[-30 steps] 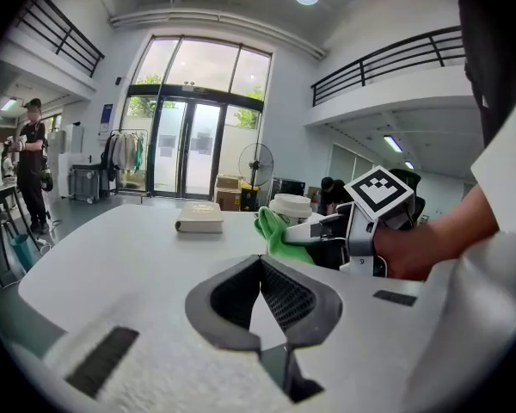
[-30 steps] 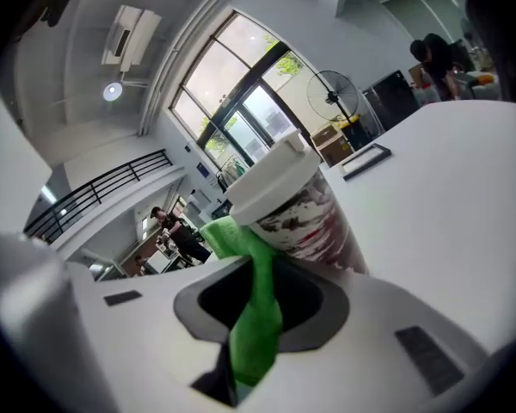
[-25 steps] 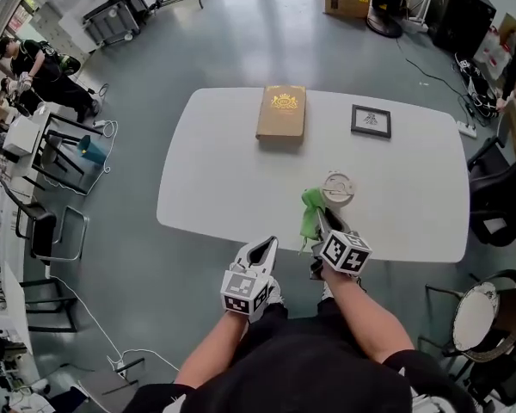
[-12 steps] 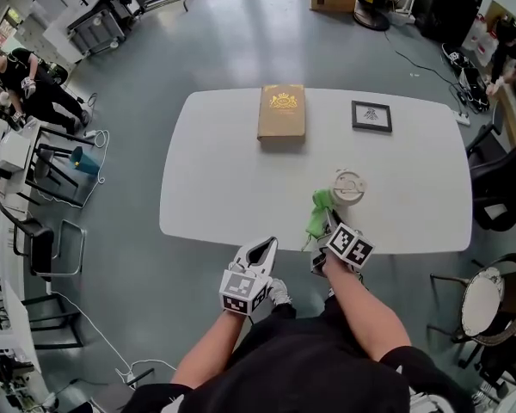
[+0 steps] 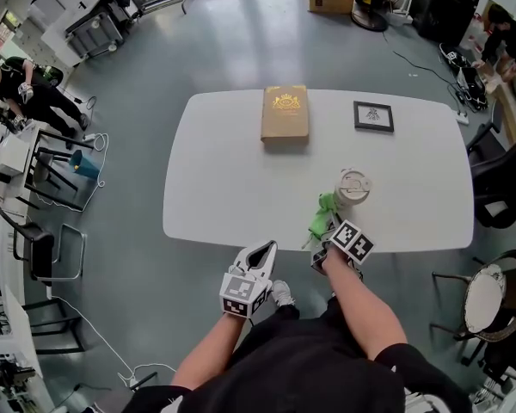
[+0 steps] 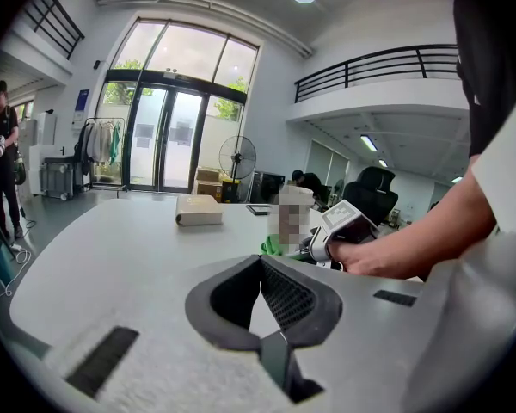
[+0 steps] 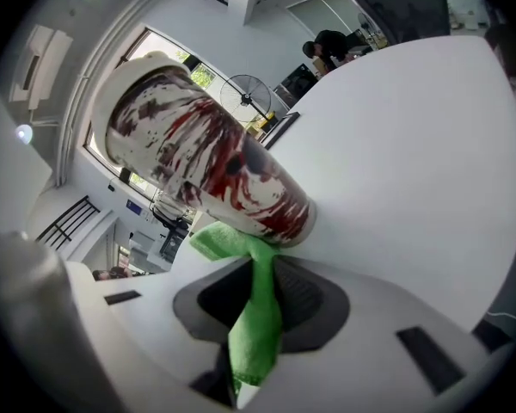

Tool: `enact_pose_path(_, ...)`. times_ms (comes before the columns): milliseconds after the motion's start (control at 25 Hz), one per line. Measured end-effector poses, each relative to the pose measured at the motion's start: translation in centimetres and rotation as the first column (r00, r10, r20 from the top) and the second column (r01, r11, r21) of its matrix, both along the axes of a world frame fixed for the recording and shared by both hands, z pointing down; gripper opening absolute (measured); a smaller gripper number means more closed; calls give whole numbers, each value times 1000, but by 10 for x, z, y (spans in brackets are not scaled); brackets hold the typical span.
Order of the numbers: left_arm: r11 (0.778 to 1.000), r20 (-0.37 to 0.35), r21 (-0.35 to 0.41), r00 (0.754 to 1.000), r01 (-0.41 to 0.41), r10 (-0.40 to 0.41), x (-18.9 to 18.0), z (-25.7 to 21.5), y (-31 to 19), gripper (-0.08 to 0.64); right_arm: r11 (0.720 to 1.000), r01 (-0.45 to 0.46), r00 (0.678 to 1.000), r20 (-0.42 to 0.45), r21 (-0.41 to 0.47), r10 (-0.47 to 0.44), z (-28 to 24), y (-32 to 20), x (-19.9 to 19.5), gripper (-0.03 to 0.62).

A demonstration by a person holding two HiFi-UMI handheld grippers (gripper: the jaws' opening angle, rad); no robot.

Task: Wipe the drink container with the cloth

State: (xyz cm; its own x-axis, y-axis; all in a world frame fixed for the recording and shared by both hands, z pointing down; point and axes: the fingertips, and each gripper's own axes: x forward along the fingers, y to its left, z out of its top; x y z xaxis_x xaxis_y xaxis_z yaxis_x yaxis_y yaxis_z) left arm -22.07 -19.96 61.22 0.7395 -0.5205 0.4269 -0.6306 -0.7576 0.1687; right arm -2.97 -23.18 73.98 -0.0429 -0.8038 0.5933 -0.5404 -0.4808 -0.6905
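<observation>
Right gripper view shows the right gripper with its fingers clamped on the green cloth. The cloth's free end meets the foot of the red-splashed drink container, which stands upright near the worktop's front edge. Wiping seems barely begun; next, drag the cloth up that wall. The left gripper hangs short of the worktop, fingers together and empty.

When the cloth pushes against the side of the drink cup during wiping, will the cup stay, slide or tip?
Probably it slides or tips: the cup is tall, narrower at its base, and nothing holds it. It looks like a lidded paper cup, so it is likely light. The table looks smooth.
</observation>
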Motion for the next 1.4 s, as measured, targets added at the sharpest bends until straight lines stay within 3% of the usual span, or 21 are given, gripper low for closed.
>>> enact_pose_path(160,1000,6,1,1000,-7,7,-5,2,2,14,997,76,996,-53,28,-74,-12,-4,-4,83)
enact_pose_path(320,1000,13,-3,1000,-12,12,-8,4,8,12,971,214,971,-132,106,-199,-46,-3,-13,83)
enact_pose_path(440,1000,10,1,1000,-21,21,-4,2,11,12,930,320,938,-201,181,-284,-85,2,-19,83)
enact_pose_path(600,999,-12,26,999,-31,31,10,-9,9,12,854,434,881,-332,286,-337,-149,16,-20,83)
enact_pose_path(760,997,-37,59,998,-40,43,28,-24,5,12,788,508,817,-483,347,-313,-204,33,-10,81)
enact_pose_path(880,994,-52,89,996,-65,70,46,-38,3,12,766,535,767,-586,357,-262,-233,46,3,81)
enact_pose_path(1160,984,-113,157,988,-87,105,86,-77,4,12,766,549,641,-756,334,-130,-277,68,36,75)
enact_pose_path(1320,977,-146,187,981,-102,131,107,-95,8,12,770,554,600,-793,317,-106,-286,75,51,75)
enact_pose_path(1400,971,-162,206,975,-120,154,116,-102,12,12,771,552,595,-798,318,-96,-289,78,58,75)
